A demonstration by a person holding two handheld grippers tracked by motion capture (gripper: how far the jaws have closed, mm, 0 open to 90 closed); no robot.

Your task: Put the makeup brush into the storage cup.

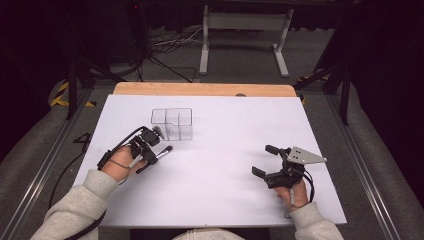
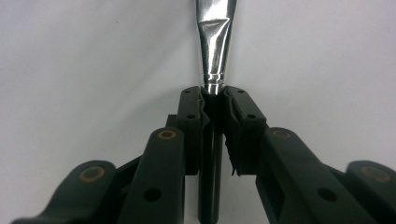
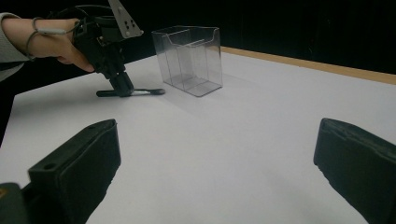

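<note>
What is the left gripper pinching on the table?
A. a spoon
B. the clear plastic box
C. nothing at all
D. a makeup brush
D: the left gripper has its jaws closed on the makeup brush, black handle between the pads and shiny metal collar poking out, while the clear plastic box stands apart behind it.

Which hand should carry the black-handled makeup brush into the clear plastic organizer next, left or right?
Left. The left gripper is already shut on the black-handled makeup brush, close beside the clear plastic organizer. The right gripper sits open and empty, farther across the white table.
</note>
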